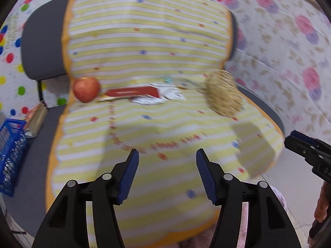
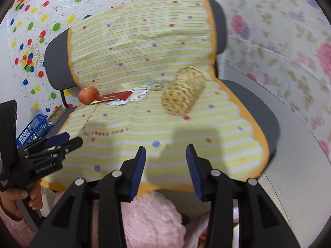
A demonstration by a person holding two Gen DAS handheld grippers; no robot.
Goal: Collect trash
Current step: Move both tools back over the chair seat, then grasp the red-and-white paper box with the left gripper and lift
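Note:
A grey chair is draped in a yellow striped cloth (image 1: 149, 47) (image 2: 144, 47). At the back of its seat lie a red apple (image 1: 86, 89) (image 2: 88, 95), a red packet (image 1: 134, 93) (image 2: 120, 95) and crumpled white wrappers (image 1: 167, 95) (image 2: 138, 96). A woven wicker basket (image 1: 224, 93) (image 2: 183, 91) lies on its side to their right. My left gripper (image 1: 167, 155) hovers over the seat's front, open and empty. My right gripper (image 2: 165, 152) also hangs open and empty above the front edge. Each gripper shows at the other view's edge: the right gripper (image 1: 306, 146), the left gripper (image 2: 60, 141).
A blue plastic crate (image 1: 10, 155) (image 2: 33, 129) stands on the floor left of the chair, with a brown box (image 1: 36, 119) behind it. Dotted and floral sheets cover the walls. Pink fluffy fabric (image 2: 149, 221) lies below the right gripper.

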